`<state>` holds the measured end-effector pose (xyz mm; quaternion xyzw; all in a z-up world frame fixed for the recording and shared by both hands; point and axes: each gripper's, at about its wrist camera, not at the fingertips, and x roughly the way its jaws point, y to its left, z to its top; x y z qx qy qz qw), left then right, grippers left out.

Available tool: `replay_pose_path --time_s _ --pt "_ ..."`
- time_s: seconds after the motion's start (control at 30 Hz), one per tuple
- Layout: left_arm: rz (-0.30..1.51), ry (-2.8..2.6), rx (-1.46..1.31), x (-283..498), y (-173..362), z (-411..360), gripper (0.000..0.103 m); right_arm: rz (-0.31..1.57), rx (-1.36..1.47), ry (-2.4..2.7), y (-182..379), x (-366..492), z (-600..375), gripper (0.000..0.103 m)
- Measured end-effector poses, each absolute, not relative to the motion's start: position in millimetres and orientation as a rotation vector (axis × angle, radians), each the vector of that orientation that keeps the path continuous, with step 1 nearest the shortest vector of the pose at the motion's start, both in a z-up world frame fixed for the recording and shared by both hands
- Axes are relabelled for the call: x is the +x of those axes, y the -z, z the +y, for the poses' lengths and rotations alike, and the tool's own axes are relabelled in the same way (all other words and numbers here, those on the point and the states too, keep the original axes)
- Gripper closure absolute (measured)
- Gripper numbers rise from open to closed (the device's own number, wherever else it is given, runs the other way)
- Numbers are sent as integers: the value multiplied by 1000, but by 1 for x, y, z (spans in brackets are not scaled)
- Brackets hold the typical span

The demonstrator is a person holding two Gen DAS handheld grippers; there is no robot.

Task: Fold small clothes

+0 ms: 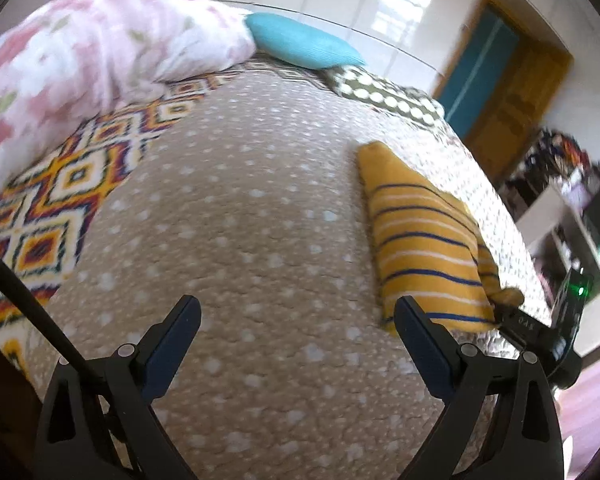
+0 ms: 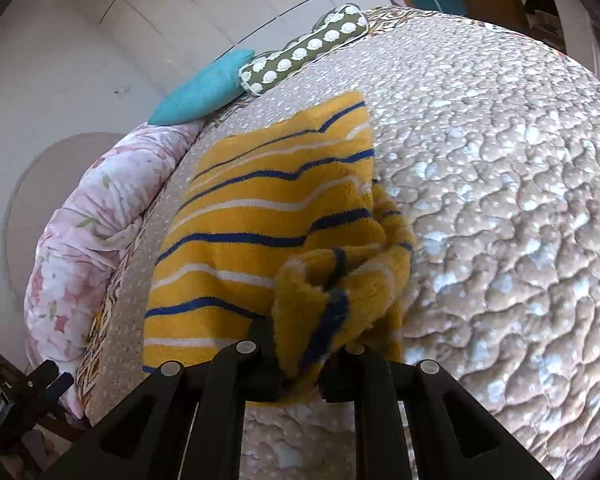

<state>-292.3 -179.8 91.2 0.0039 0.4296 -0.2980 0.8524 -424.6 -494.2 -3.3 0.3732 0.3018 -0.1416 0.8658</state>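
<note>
One garment (image 2: 260,216), two pillows (image 2: 204,92) (image 2: 308,46)

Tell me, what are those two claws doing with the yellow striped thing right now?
Left gripper open, empty, above the bedspread. Right gripper shut on bunched edge of the yellow striped garment. Pillows far off; nothing in the way.

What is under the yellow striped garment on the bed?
The yellow striped garment lies on the beige dotted quilt, which shows all around it. The right gripper pinches its bunched near edge. Anything beneath the cloth is covered.
</note>
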Motion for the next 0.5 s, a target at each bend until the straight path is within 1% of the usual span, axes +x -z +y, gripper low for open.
replay_pose_path --time_s 0.07,0.1,0.13,0.17,0.23,0.4,0.5 --pt "900 651 40 -294 -92 -196 7 626 791 274 4 -427 -496 86" --pt "904 669 57 -292 -92 -206 7 622 800 261 4 -432 -498 81" --pt "911 681 66 -291 -92 -215 7 613 814 249 2 -438 -501 73" --pt "919 694 69 -289 -92 -223 7 603 824 243 1 -445 -502 70" --pt "932 719 66 -287 -92 -238 7 581 824 251 -6 -459 -504 59" --pt "919 753 101 -284 -88 -277 7 526 767 340 -27 -496 -512 58" --pt "942 753 146 -275 -71 -303 7 490 729 361 -42 -502 -518 58"
